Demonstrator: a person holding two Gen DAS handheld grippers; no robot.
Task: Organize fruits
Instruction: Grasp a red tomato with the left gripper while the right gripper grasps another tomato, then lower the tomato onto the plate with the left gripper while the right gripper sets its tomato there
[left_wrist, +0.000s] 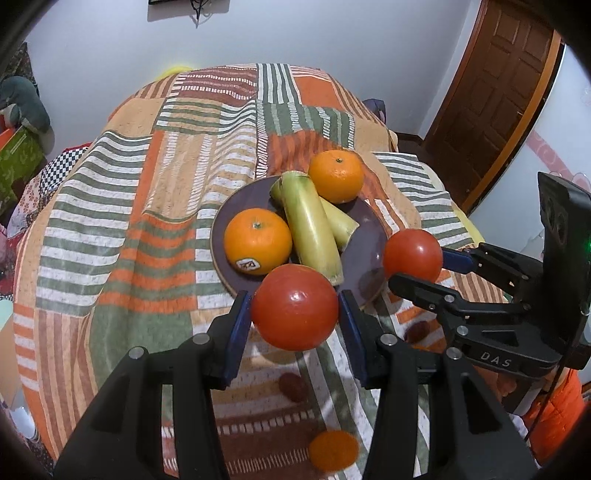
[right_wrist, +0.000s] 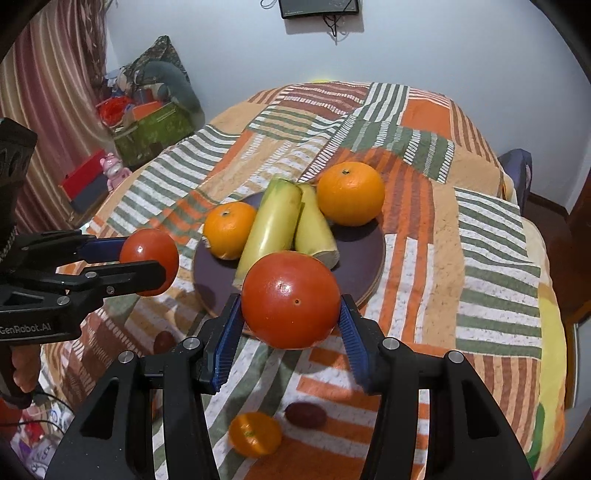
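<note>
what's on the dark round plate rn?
On the dark round plate: two oranges and two pale green-yellow stalk pieces, side by side. The red tomato in the right gripper hides the plate's near part.

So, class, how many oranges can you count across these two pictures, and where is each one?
3. One orange sits on the plate's left side, a second orange at its far edge, and a third orange lies on the tablecloth nearer us. Others may be hidden.
</note>
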